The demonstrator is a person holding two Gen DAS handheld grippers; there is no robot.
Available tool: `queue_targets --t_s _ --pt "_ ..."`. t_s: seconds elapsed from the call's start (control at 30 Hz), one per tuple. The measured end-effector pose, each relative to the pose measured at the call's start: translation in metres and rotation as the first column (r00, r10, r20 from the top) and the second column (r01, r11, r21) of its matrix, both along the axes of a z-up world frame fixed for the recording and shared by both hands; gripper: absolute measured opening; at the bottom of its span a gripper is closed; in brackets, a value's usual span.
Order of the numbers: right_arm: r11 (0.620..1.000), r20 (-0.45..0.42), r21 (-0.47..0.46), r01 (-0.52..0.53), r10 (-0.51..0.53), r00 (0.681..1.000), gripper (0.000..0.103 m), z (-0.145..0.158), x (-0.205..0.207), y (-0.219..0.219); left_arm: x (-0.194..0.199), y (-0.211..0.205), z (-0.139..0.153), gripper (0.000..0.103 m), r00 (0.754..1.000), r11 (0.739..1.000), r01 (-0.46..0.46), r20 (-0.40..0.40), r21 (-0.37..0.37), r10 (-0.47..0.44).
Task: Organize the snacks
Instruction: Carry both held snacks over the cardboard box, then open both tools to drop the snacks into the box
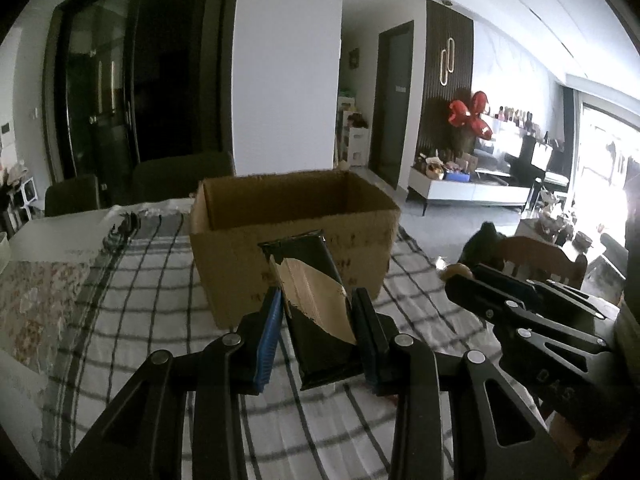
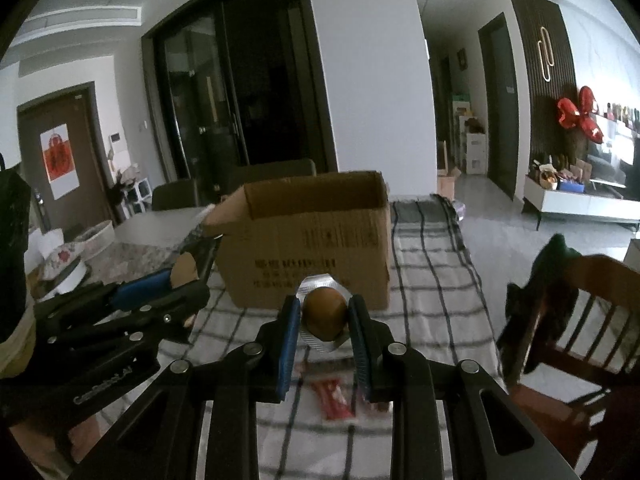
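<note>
While each claw carries a snack above the checked cloth, neither has reached the box. The left claw is clamped narrow on a dark flat packet with a pale diagonal panel, which stands tilted between the blue pads and juts forward toward the cardboard box. The right claw is pinched close on a small round brown snack in a clear wrapper, gripped at its sides with the crinkled foil edge showing above and below. Both claws sit near each other, the right one just to the side of the left. Beyond them the open box stands on the surface, its mouth facing up and its near wall between the claws and the interior. A red packet lies on the cloth under the right claw, not yet gathered. The likely trouble: the long packet could catch the box's near rim if carried in too low, and the round snack, held only across slick wrapper, may squirt out. With the claws so near, they could also knock together over the opening.
</note>
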State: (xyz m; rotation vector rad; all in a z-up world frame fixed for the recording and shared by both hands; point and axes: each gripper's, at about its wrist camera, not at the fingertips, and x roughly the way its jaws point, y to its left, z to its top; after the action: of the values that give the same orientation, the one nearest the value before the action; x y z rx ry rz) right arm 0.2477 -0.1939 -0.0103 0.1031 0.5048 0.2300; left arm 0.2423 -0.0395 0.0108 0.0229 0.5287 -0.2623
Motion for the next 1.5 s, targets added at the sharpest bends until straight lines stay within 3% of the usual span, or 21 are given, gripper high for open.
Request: queue_targets --t_s 0.63,1.07,1.13,1.17,1.2,1.27,1.4,1.5 --pt "0.999 0.059 0.012 -0.033 0.033 0.998 0.026 0.038 0.096 0.009 0.081 0.010 0.037 0.035 0.997 0.999 -0.016 0.070 0.033 0.013" --pt "0.999 0.031 -0.008 -0.038 0.038 0.999 0.027 0.037 0.150 0.015 0.139 0.011 0.032 0.038 1.000 0.999 -0.019 0.016 0.036 0.019" --pt "0.999 0.017 -0.009 -0.034 0.034 0.999 0.039 0.036 0.154 0.014 0.141 0.010 0.032 0.050 1.000 0.999 -0.022 0.016 0.043 0.021" --pt "1.000 0.015 -0.011 -0.022 0.022 1.000 0.054 0.035 0.155 0.013 0.140 0.010 0.032 0.057 0.999 0.999 -0.026 0.029 0.048 0.024" --pt "1.000 0.024 -0.018 -0.005 0.006 1.000 0.060 0.035 0.153 0.011 0.138 0.010 0.033 0.057 0.999 0.998 -0.030 0.041 0.053 0.028" --pt "0.999 0.038 -0.035 0.010 -0.008 0.999 0.060 0.037 0.149 0.011 0.131 0.008 0.034 0.058 0.997 0.997 -0.034 0.065 0.069 0.030" --pt "0.996 0.053 -0.060 0.067 -0.064 0.997 0.088 0.038 0.135 0.006 0.119 0.009 0.036 0.062 0.997 0.998 -0.028 0.071 0.050 0.025" --pt "0.993 0.058 -0.065 0.096 -0.092 0.994 0.091 0.039 0.122 0.001 0.107 0.009 0.037 0.064 0.997 0.999 -0.024 0.074 0.047 0.021"
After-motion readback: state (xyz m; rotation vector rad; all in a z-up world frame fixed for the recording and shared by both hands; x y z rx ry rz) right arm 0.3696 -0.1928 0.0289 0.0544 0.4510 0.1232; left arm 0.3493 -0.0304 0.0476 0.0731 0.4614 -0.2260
